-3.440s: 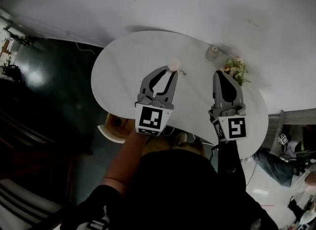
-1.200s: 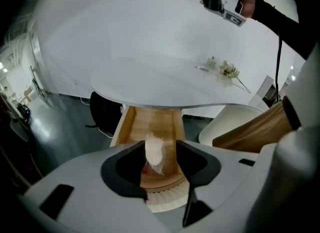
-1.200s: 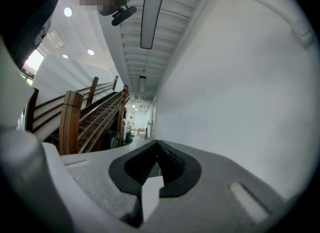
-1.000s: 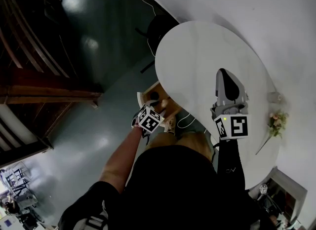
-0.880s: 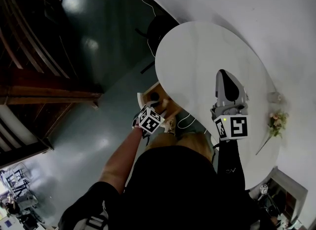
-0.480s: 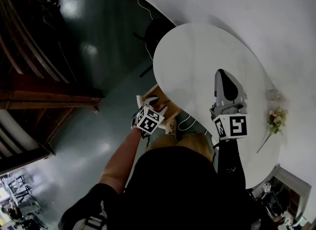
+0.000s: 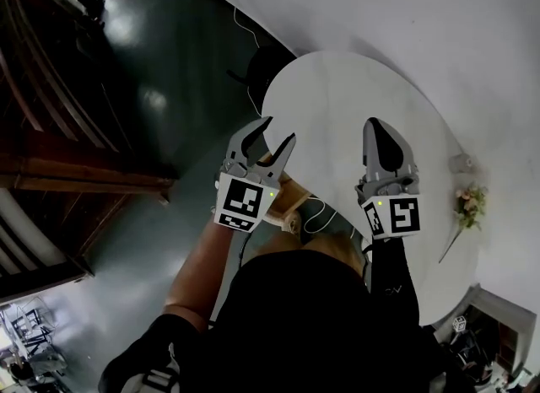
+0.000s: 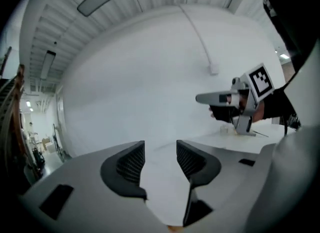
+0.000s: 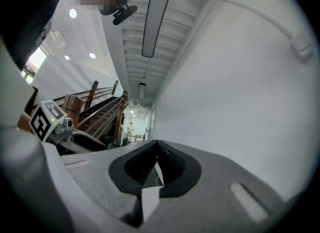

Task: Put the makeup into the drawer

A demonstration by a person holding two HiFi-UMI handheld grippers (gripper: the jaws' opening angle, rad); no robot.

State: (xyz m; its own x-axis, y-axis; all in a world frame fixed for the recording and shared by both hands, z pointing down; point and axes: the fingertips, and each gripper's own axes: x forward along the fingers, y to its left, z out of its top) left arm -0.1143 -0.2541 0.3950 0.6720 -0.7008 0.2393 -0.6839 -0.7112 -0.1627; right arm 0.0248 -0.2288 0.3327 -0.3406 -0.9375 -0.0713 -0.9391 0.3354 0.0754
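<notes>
1. The person's dark torso [image 7: 312, 315] fills the near edge of the head view.
2. The left gripper [image 7: 280, 128] [image 8: 160, 152] is held up at the left, released. Its jaws stand apart with only the white table [image 7: 346, 104] showing between them.
3. Just behind it, a strip of the wooden drawer [image 7: 289, 200] juts from under the table's near-left edge. The gripper hides its inside, so the makeup's place cannot be told.
4. The right gripper [image 7: 374, 123] [image 9: 157, 164] hangs over the table, clenched on nothing.
5. At the far right stand a small jar [image 7: 461, 164] and flowers [image 7: 468, 201].
</notes>
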